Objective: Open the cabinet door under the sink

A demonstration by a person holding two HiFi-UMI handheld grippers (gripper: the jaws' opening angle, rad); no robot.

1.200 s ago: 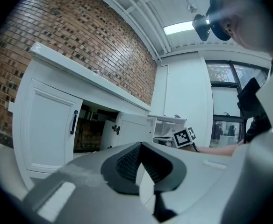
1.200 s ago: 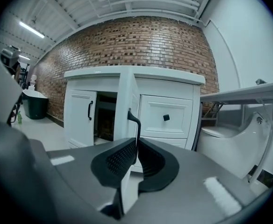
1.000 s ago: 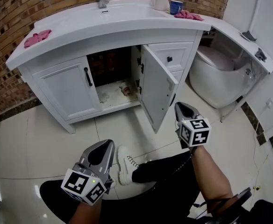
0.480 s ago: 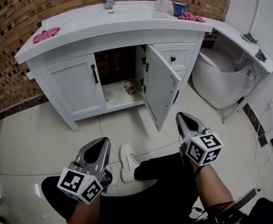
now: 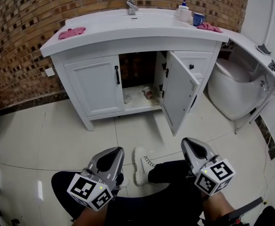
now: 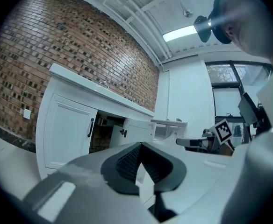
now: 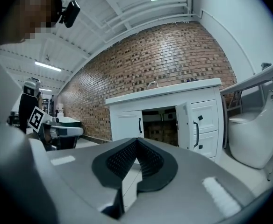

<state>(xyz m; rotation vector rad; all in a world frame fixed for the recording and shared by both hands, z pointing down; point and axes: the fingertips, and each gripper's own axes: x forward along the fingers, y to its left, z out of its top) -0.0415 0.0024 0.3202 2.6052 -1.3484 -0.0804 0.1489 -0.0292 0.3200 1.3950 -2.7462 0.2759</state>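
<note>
Since the right-hand cabinet door [image 5: 179,92] under the sink already stands swung wide toward the camera, the task is judged to be done, or all but done.

Nearest the camera, the left gripper [image 5: 111,155] and the right gripper [image 5: 192,147] are held low over the person's dark-clad legs, well apart from the cabinet. Both pairs of jaws are clenched on nothing (in each gripper's own view the ribbed pads are seen meeting along a closed seam). Just beyond them, a white shoe [image 5: 142,166] is planted on the glossy pale floor [image 5: 48,135].

Farther off, the left-hand door [image 5: 96,86] is seen closed, with its black handle [image 5: 117,74] beside the dark opening. A small object [image 5: 148,92] lies inside on the cabinet floor; it is too small to be identified. A toilet [image 5: 234,86] stands to the right.

On the white countertop [image 5: 128,26] are set a pink cloth [image 5: 71,32], a faucet [image 5: 129,1], a soap bottle [image 5: 183,9] and a blue cup [image 5: 198,19]. A brick wall [image 5: 29,13] rises behind.

If the closed door is also wanted open, one gripper's jaws would have to be released, brought to the black handle, closed around it and drawn outward.

No brand or writing can be read; only black-and-white square markers [image 5: 86,190] are seen on the gripper cubes.
</note>
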